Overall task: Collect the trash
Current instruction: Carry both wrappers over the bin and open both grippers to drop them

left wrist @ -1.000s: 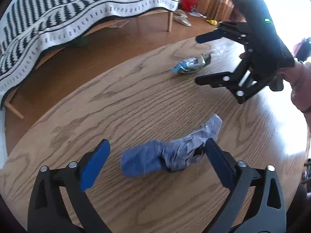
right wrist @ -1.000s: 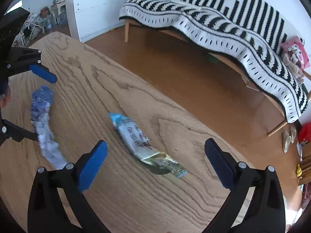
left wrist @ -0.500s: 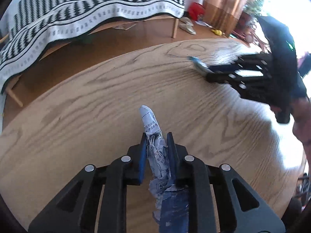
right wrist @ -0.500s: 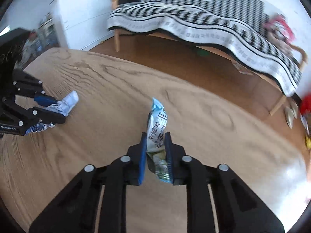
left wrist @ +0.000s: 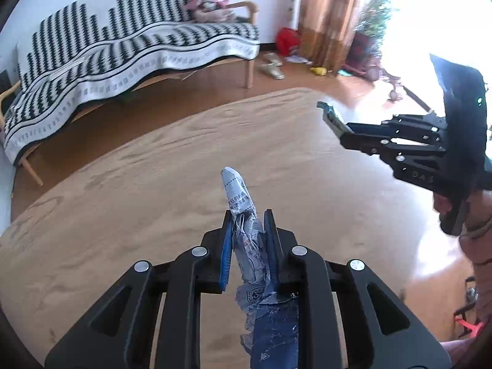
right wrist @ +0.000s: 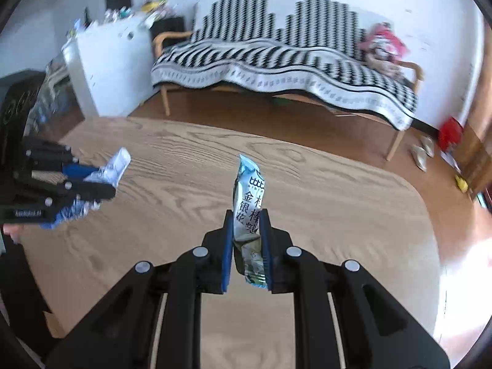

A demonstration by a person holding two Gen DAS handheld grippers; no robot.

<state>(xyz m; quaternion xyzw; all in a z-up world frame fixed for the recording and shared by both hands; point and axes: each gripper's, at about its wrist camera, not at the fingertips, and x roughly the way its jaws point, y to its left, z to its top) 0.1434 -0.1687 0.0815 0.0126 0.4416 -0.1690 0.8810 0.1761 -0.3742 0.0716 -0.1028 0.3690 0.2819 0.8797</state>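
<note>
Striped sofa (right wrist: 286,58) stands beyond bare wooden table (right wrist: 338,209)

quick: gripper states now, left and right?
Left gripper: shut on the crumpled blue wrapper.
Right gripper: shut on the silver snack packet.

Left gripper (left wrist: 247,215) — matte black plastic frame with triangular cut-outs, two fingers lined with blue pads (left wrist: 226,246), four round silver screw heads across the linkage. Seen from the right wrist view, its side carries small white lettering, too blurred to read.

Right gripper (right wrist: 247,215) — same build: black frame, blue pads, four silver screw heads, pale rods showing through the slots. From the left wrist view its body is a tall black housing with a small green light and embossed letters on the lower arm.

Person's hand (left wrist: 446,206) — partly visible beneath the housing; a pinkish sleeve (left wrist: 479,246) with a ribbed cuff.
</note>
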